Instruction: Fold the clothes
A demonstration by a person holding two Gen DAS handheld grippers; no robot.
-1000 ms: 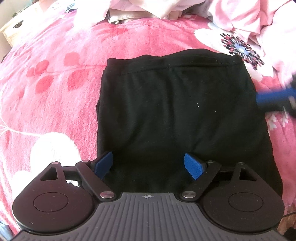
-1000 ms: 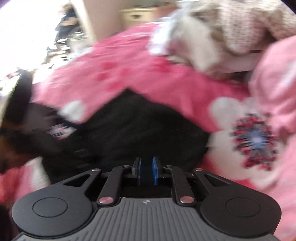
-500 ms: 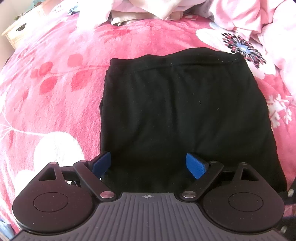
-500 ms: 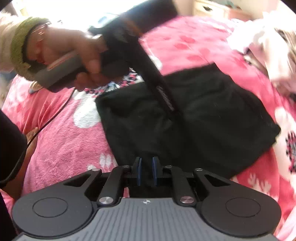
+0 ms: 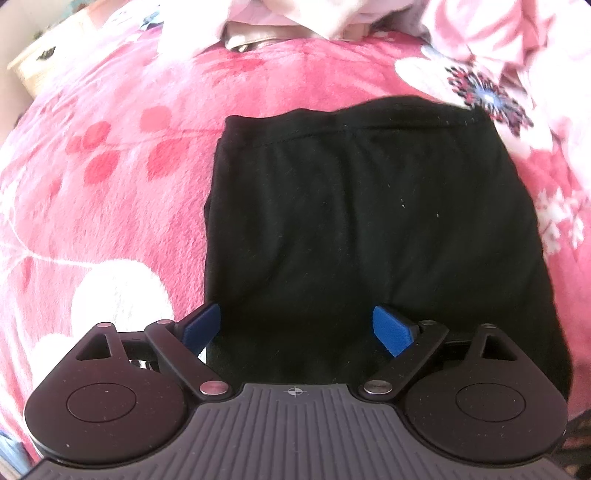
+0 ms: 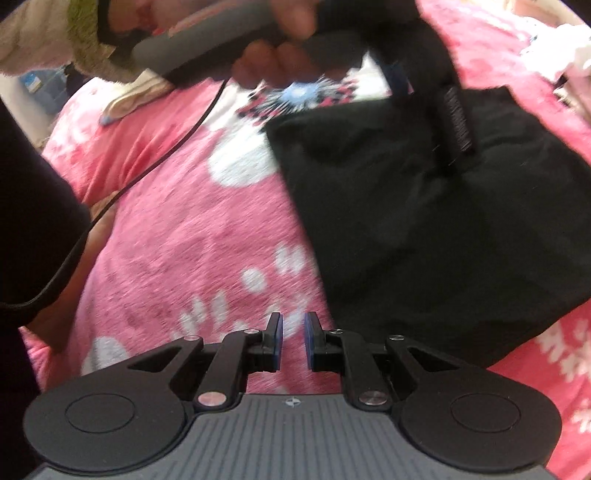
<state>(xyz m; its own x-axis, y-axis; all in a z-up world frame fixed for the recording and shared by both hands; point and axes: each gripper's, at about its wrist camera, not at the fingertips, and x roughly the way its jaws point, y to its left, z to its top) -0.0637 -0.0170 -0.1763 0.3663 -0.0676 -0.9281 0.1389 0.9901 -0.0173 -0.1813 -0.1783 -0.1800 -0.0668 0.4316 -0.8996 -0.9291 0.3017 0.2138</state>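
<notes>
A black garment (image 5: 369,221) lies folded flat in a rough rectangle on a pink flowered blanket (image 5: 110,184). My left gripper (image 5: 293,317) hangs over its near edge, jaws wide open, with only the cloth below them. In the right wrist view the same garment (image 6: 443,240) fills the right side. My right gripper (image 6: 293,332) hovers above the blanket (image 6: 192,240) just left of the garment's near corner; its blue pads stand a narrow gap apart with nothing between them. The left gripper (image 6: 430,107) shows at the top, held by a hand (image 6: 280,55).
A heap of pale clothes (image 5: 295,18) and a pink quilt (image 5: 517,29) lie beyond the garment. A light cabinet (image 5: 40,59) stands at the far left. A black cable (image 6: 177,144) trails across the blanket toward a dark sleeve (image 6: 33,221).
My right gripper swung off the garment and now sits over the blanket beside its corner, rolled round. The left gripper has hardly moved; its jaws stand slightly wider.
</notes>
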